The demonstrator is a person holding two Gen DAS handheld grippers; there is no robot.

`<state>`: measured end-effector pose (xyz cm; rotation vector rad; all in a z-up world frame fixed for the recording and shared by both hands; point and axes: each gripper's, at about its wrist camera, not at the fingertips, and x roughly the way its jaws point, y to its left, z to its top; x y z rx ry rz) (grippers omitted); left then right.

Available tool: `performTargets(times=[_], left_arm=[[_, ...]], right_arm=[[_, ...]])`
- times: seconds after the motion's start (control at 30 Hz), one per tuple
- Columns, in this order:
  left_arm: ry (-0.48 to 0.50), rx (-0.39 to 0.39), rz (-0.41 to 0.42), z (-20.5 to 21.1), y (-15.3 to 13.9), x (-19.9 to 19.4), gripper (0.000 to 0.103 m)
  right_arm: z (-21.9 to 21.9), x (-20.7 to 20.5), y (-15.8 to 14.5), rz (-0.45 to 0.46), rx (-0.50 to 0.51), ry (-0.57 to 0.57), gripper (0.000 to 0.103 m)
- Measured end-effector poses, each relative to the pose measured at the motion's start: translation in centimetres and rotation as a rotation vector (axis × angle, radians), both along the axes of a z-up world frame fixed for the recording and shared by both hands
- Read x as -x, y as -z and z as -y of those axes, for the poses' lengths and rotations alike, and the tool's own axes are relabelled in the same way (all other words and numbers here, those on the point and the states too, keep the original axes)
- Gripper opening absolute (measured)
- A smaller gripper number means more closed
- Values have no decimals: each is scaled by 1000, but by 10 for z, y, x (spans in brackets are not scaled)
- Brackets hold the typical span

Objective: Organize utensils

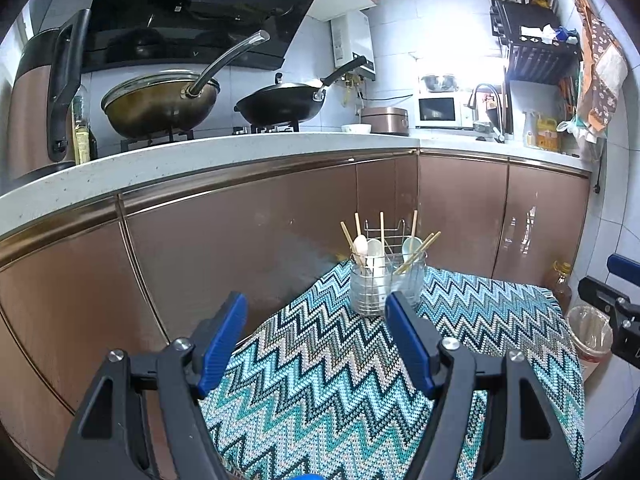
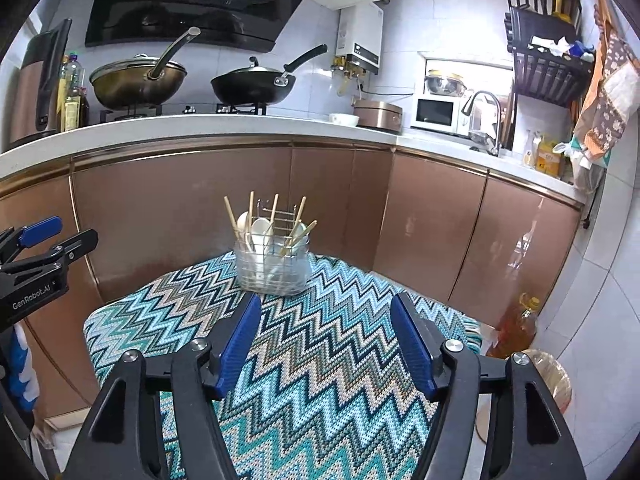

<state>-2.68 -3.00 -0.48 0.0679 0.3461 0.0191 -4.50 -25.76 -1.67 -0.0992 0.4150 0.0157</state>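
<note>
One wire holder (image 2: 274, 264) – approx. 3 spoons (image 2: 262, 228), 6 chopsticks (image 2: 251, 210) – on zigzag cloth (image 2: 320, 380), kitchen cabinets behind; left gripper (image 1: 316, 336) and right gripper (image 2: 326, 338) both spread, empty.

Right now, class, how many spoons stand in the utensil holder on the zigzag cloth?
3 spoons: two white ones side by side in the left part of the utensil holder, at and, and one pale one on the right. Chopsticks could hide another.
</note>
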Motion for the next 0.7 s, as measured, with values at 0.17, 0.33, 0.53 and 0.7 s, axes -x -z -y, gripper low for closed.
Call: performTargets(times=[0.17, 0.33, 0.53, 0.7], left_arm=[[12, -5, 2, 3, -3, -3, 70], [26, -13, 3, 8, -4, -5, 70], [30, -15, 3, 10, -4, -4, 70], [31, -11, -1, 12, -5, -4, 70]], right_arm=[[1, -2, -2, 7, 13, 12, 70], [2, -3, -3, 6, 20, 21, 70], [4, -2, -4, 6, 24, 32, 71], [2, -1, -4, 1, 31, 36, 71]])
